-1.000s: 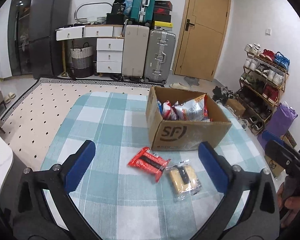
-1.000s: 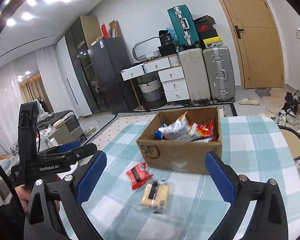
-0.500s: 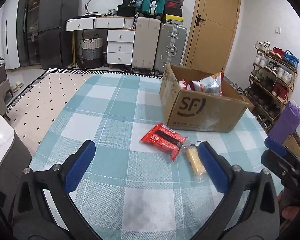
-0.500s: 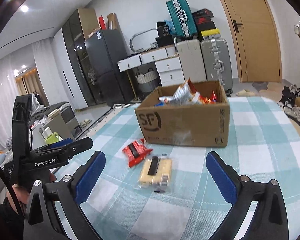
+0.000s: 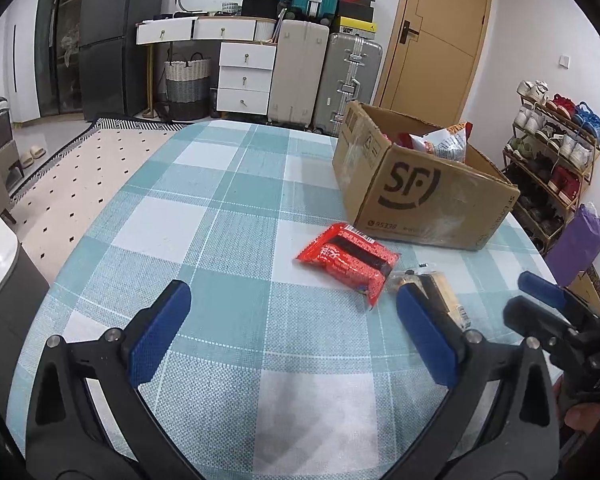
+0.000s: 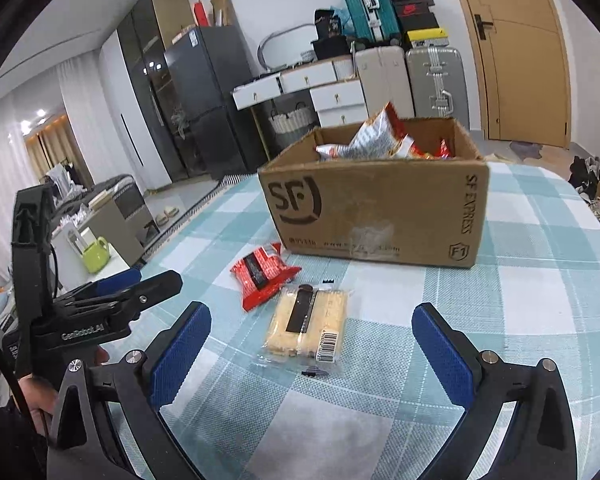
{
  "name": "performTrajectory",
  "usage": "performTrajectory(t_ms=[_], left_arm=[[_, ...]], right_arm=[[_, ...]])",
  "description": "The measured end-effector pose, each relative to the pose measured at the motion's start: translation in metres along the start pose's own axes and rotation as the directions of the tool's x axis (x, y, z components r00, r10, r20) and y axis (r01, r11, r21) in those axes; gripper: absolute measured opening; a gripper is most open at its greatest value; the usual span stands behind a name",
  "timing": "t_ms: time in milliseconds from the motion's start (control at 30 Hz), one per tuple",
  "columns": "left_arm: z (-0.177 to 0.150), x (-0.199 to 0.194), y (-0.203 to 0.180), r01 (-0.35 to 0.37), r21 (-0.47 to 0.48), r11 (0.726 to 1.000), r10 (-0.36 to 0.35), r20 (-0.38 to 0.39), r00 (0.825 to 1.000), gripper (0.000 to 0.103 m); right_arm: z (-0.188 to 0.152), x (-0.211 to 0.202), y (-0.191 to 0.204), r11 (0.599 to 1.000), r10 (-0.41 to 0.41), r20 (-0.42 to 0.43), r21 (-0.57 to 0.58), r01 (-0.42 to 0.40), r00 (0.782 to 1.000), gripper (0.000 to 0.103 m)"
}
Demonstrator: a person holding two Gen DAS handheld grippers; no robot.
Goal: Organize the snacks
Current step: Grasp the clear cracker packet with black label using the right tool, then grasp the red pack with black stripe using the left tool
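A: Right wrist view: right gripper [image 6: 310,346] spread wide, empty; yellow snack pack [image 6: 308,326] lower centre, touching red packet [image 6: 262,274].
B: Left gripper [image 5: 292,330] likewise agape, empty; cardboard box [image 5: 420,188] upper right, holding snack bags.

White walls, wooden door [image 5: 434,36], suitcases [image 5: 324,76] beside white drawers [image 5: 246,74], shoe rack [image 5: 552,152].
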State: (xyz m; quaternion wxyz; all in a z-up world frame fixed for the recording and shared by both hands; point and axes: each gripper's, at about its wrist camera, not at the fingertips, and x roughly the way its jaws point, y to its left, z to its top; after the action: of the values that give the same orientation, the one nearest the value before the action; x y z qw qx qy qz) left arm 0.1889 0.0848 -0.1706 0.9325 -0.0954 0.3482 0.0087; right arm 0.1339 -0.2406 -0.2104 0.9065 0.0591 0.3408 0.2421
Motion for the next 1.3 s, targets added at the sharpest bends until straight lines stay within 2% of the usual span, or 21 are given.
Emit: performTrajectory(t_ms=[200,500,600,633,700,833,967,1167,1300], left_arm=[[-0.003,0.009,0.006,0.019,-0.018,1.0,-0.02,-0.012,1.0,0.103],[-0.006,0.018,0.015,0.063,-0.055,0.996,-0.065,-0.045,0.997,0.103],[-0.008,0.019,0.016,0.066,-0.061,0.996,-0.069,-0.051,0.996,0.103],[-0.008,0.02,0.016,0.064,-0.062,0.996,-0.068,-0.054,0.996,0.103],[-0.008,0.021,0.017,0.069,-0.064,0.996,-0.073,-0.057,0.996,0.103],[-0.008,0.022,0.017,0.07,-0.065,0.995,-0.074,-0.061,0.995,0.103],[-0.007,0.024,0.017,0.068,-0.067,0.995,-0.073,-0.065,0.995,0.103],[-0.008,0.025,0.019,0.067,-0.072,0.995,-0.072,-0.069,0.995,0.103],[-0.008,0.025,0.021,0.068,-0.083,0.994,-0.074,-0.068,0.995,0.103]], right_arm=[[0.001,0.025,0.008,0.999,-0.003,-0.067,-0.038,0.0,0.998,0.102],[0.005,0.063,0.023,0.991,-0.075,-0.158,-0.122,0.056,0.985,0.102],[0.006,0.073,0.024,0.992,-0.078,-0.183,-0.114,0.058,0.98,0.1],[0.007,0.076,0.024,0.992,-0.084,-0.187,-0.112,0.064,0.979,0.099],[0.008,0.084,0.028,0.99,-0.093,-0.205,-0.125,0.068,0.974,0.084],[0.006,0.098,0.034,0.986,-0.113,-0.243,-0.144,0.079,0.963,0.078],[0.005,0.1,0.034,0.986,-0.115,-0.246,-0.146,0.08,0.962,0.062],[0.003,0.094,0.028,0.993,-0.069,-0.239,-0.11,0.044,0.968,0.06],[0.0,0.073,0.016,0.997,-0.048,-0.2,-0.066,0.036,0.979,0.06]])
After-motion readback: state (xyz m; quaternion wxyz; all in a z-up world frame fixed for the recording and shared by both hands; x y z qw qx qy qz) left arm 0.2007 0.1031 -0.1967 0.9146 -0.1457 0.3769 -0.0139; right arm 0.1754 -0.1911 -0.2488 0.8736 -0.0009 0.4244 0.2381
